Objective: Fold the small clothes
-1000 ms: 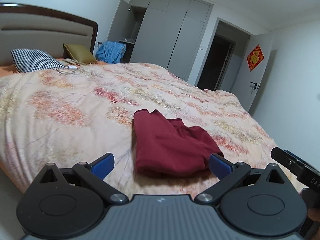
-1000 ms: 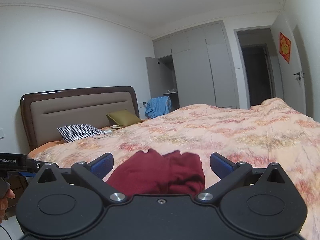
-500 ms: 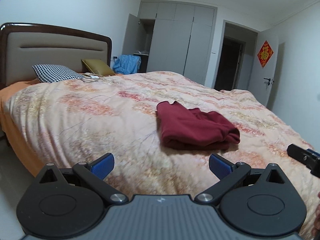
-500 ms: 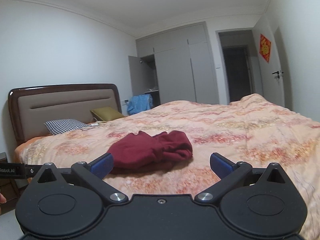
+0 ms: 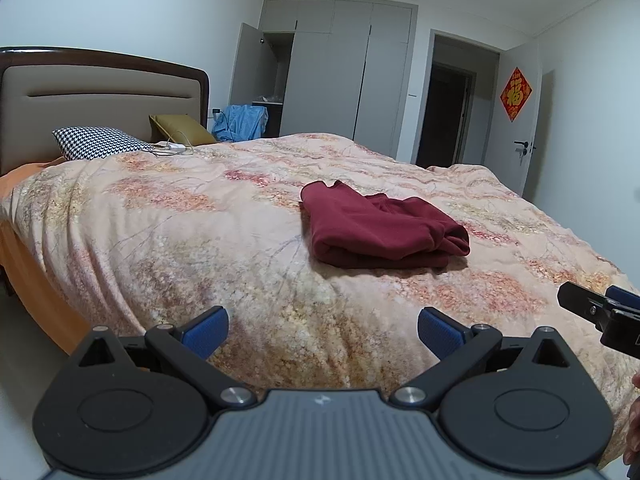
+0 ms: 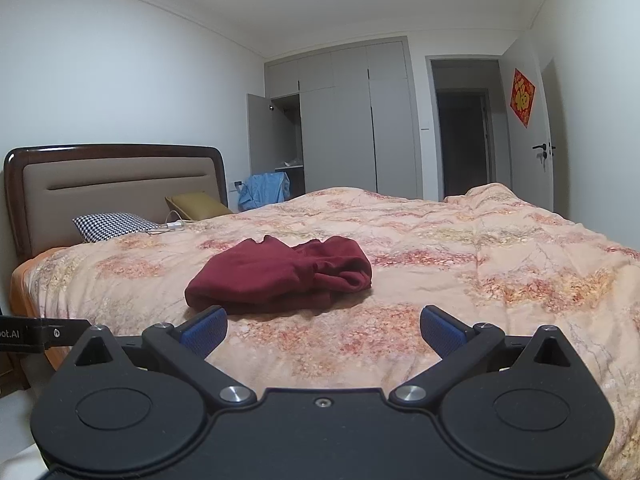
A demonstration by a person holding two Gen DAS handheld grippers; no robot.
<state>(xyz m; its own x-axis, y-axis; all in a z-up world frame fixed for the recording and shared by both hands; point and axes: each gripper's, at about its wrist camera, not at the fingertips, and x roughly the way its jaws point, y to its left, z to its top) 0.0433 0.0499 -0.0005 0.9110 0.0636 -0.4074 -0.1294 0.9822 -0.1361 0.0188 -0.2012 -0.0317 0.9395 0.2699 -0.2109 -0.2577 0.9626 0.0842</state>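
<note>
Left tongs point(image 5: 323, 330), right tongs point(image 6: 323, 330): we hold both level, spread wide, empty, off the bed's point(image 5: 160, 240) near edge. Folded maroon garment point(image 5: 376, 228) lies mid-quilt, well apart.

The left hand-held gripper point(image 5: 322, 330) hangs low over the near edge of the bed point(image 5: 168, 232), its blue fingers point(image 5: 206, 328) spread wide with nothing between them. Well ahead, a dark red garment point(image 5: 376, 226) lies folded on the flowery quilt point(image 5: 500, 280). At the headboard point(image 5: 100, 92) rest a checked pillow point(image 5: 100, 143) and an olive cushion point(image 5: 180, 128). The right hand-held gripper point(image 5: 600, 308) pokes in at the right edge.
</note>
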